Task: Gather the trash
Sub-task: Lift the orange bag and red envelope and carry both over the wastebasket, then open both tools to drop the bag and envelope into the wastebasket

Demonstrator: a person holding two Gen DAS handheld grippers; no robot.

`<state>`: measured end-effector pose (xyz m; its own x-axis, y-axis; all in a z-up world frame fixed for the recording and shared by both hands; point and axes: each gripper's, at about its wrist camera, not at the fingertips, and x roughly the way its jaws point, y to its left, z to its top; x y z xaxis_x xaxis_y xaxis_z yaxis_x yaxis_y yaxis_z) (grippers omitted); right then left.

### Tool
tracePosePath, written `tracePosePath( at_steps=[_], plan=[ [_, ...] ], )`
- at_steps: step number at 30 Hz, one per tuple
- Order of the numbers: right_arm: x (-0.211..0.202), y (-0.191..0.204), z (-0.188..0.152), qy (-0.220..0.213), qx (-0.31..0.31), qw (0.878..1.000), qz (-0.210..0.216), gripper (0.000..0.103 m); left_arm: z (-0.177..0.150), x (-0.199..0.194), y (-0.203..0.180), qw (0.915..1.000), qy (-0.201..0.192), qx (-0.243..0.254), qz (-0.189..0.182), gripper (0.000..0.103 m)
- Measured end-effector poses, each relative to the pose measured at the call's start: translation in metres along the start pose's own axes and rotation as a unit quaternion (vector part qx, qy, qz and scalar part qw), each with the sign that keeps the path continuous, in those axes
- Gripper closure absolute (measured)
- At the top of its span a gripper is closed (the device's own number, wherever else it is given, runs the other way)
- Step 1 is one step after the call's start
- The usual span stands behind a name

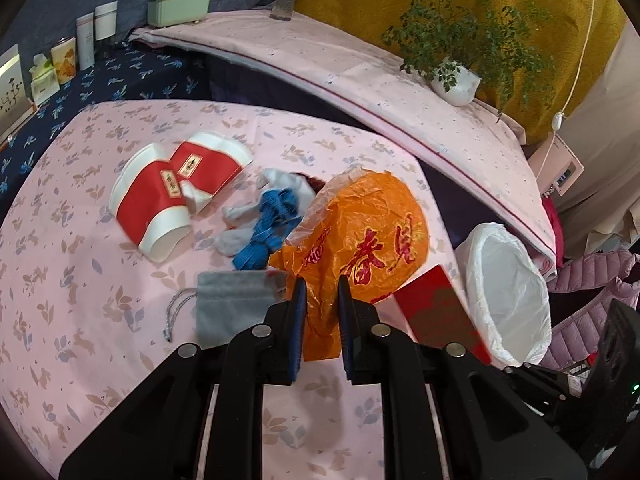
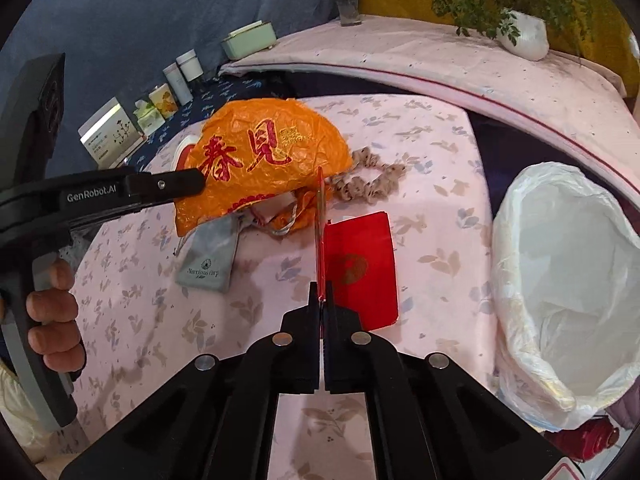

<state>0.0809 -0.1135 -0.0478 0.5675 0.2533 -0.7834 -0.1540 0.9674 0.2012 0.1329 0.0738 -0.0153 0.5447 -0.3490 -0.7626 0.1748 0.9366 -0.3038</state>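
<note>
A pink floral tablecloth [image 2: 420, 152] is carrying the litter, with a white-lined trash bin [image 2: 568, 280] standing just beside its edge. The left gripper [image 1: 322, 292] is clamping a crumpled orange plastic bag [image 1: 360, 240] above a grey drawstring pouch [image 1: 236, 304]. The right gripper [image 2: 320, 300] is pinching a thin red envelope [image 2: 320, 216] edge-on, jaws together, over another red envelope [image 2: 360, 268] lying flat.

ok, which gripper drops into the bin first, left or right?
Right. The right gripper is shut on the red envelope and the lined bin sits just to its right. The left gripper holds the orange bag, further from the bin.
</note>
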Motion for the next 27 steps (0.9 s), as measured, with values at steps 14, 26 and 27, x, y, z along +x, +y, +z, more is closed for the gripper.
tracePosePath(
  at_steps=[14,26,27],
  plan=[
    [-0.092,-0.085,0.029,-0.092,0.095,0.987,-0.093,0.102,0.025,-0.007,-0.107,0.9956,-0.023,0.073,-0.054,0.088],
    [-0.123,-0.156,0.015,-0.104,0.163,0.969,-0.152,0.102,0.021,0.019,-0.195,0.9869,-0.001,0.131,-0.094,0.088],
    [-0.123,-0.159,0.014,-0.104,0.166,0.968,-0.155,0.102,0.019,0.023,-0.201,0.9864,0.004,0.134,-0.096,0.088]
  ],
)
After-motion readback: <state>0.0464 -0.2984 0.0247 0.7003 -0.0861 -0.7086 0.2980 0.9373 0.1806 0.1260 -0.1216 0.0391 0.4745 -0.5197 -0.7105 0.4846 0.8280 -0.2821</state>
